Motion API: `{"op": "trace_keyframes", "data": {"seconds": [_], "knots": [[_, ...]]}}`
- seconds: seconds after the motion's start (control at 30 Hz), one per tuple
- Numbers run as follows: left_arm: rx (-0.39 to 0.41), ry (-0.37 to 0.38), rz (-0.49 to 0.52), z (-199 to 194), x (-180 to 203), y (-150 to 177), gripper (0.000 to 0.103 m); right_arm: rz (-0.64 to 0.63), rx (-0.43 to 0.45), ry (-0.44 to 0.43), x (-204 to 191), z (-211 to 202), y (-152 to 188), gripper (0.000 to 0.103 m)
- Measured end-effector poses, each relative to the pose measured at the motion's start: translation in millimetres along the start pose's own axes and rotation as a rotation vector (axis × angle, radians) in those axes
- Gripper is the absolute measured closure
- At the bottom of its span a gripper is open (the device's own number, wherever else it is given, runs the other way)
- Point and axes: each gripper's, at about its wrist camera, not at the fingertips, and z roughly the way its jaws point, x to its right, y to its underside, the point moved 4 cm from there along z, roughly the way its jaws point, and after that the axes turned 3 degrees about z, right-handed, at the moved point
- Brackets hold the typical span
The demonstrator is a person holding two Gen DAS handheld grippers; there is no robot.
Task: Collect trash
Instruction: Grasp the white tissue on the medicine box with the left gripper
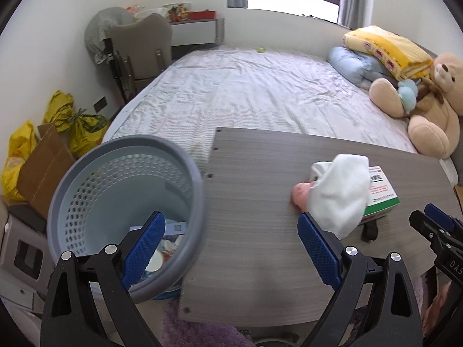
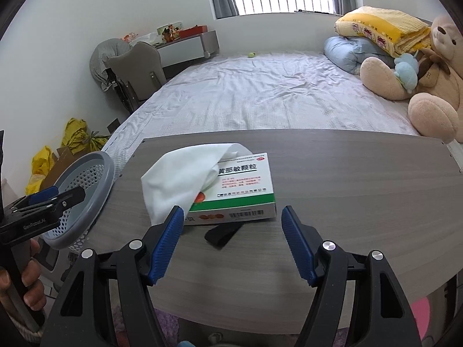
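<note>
A white cloth or tissue (image 2: 185, 179) lies draped over a green and white medicine box (image 2: 246, 193) on the grey wooden table (image 2: 347, 190); both also show in the left wrist view, the cloth (image 1: 338, 193) over the box (image 1: 382, 193). A pink item (image 1: 299, 195) peeks from under the cloth. A small black object (image 2: 222, 235) lies in front of the box. A grey perforated bin (image 1: 115, 190) holding some trash stands left of the table. My left gripper (image 1: 231, 245) is open, over the bin's rim and table edge. My right gripper (image 2: 233, 243) is open, just before the box.
A bed (image 2: 260, 95) lies behind the table, with a teddy bear (image 2: 428, 75) and folded bedding (image 2: 376, 29) at its right. A chair (image 1: 139, 52) and a shelf stand at the back left. Yellow bags (image 1: 81, 127) and a cardboard box (image 1: 43, 167) sit on the floor left.
</note>
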Motion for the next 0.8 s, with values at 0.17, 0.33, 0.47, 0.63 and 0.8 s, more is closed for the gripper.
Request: {"op": "trace_keyframes", "data": {"seconds": [0.17, 0.33, 0.47, 0.63, 0.8], "knots": [[0.000, 0.057, 0.062, 17.6, 39.6, -11.0, 0.011, 0.032, -0.001, 0.024, 20.6, -1.9, -0.3, 0.036], [-0.023, 0.109, 0.095, 37.7, 71.7, -18.8, 0.010, 0.075, 0.002, 0.033, 42.6, -4.6, -0.8, 0.036], [-0.052, 0.139, 0.111, 53.7, 92.0, -24.9, 0.010, 0.102, 0.004, 0.036, 57.1, -5.0, -1.6, 0.036], [-0.058, 0.165, 0.139, 68.1, 111.3, -36.6, 0.008, 0.130, 0.003, 0.025, 67.0, -2.4, -0.4, 0.036], [-0.104, 0.192, 0.155, 87.8, 123.8, -39.5, 0.007, 0.149, -0.003, 0.017, 72.9, 0.4, 1.7, 0.036]]}}
